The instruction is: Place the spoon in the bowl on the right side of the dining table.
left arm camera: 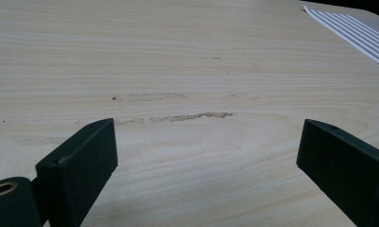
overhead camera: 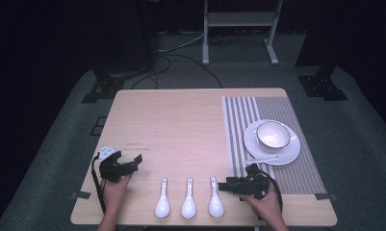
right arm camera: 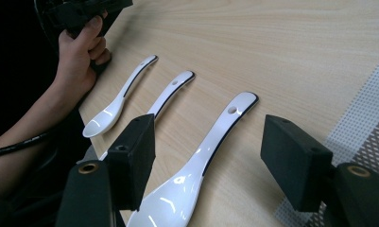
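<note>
Three white ceramic spoons lie side by side near the table's front edge: a left one (overhead camera: pixel 162 198), a middle one (overhead camera: pixel 188 198) and a right one (overhead camera: pixel 215 197). My right gripper (overhead camera: pixel 222 186) sits low just right of the right spoon and is open. In the right gripper view, the right gripper (right arm camera: pixel 208 137) has its jaws wide apart on either side of the right spoon (right arm camera: pixel 225 124), not touching it. My left gripper (overhead camera: pixel 134 162) is held open over bare wood at the front left. Nothing lies between the jaws of the left gripper (left arm camera: pixel 206 137).
A grey striped placemat (overhead camera: pixel 238 125) covers the table's right side. On it stands a white plate (overhead camera: pixel 289 154) holding a white bowl (overhead camera: pixel 273 134) and another spoon (overhead camera: pixel 262 159). A metal stand (overhead camera: pixel 241 19) and cables lie on the floor beyond the table.
</note>
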Motion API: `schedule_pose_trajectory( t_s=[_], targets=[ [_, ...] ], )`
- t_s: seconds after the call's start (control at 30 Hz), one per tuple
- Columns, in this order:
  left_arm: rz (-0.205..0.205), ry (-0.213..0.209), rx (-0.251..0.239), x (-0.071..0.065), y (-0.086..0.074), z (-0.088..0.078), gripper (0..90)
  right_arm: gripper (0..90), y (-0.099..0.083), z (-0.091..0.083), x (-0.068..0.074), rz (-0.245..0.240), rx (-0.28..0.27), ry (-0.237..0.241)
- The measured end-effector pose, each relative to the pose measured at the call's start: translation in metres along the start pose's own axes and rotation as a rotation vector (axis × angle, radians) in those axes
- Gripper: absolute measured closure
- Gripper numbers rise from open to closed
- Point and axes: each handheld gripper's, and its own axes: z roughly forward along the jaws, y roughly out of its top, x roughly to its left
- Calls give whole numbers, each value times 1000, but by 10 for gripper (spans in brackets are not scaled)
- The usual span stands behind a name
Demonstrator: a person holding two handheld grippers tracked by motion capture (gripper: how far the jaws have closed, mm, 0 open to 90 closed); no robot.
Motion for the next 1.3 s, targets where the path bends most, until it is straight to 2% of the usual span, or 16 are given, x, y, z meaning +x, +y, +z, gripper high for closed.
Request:
schedule_pose_trajectory(
  t_s=[0.43,1.07,1.3],
  targets=[
    [-2,0,-1,0,0,0,47,370,11,18,-4,26,44,-4],
    [-6,-2,-5,1,0,0,47,406,20,35,-5,35,103,-44],
    [-6,-3,-5,1,0,0,47,437,24,39,-3,28,117,-77]
  ],
)
